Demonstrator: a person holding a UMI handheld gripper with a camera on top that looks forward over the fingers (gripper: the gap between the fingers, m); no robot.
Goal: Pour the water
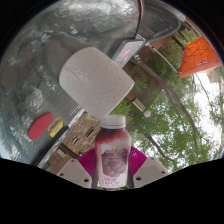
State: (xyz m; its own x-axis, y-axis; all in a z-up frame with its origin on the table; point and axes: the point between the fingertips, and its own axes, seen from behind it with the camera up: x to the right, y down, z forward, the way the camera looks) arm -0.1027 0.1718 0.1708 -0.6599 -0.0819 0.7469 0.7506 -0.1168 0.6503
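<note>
Bottle (112, 152) with pink label clamped upright between the tool's (112, 168) fingers, white cup (95, 82) just beyond.

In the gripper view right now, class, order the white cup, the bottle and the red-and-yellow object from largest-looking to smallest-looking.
1. White cup
2. Bottle, between the gripper fingers; it is nearer the camera, so its true size relative to the cup is unsure.
3. Red-and-yellow object
</note>
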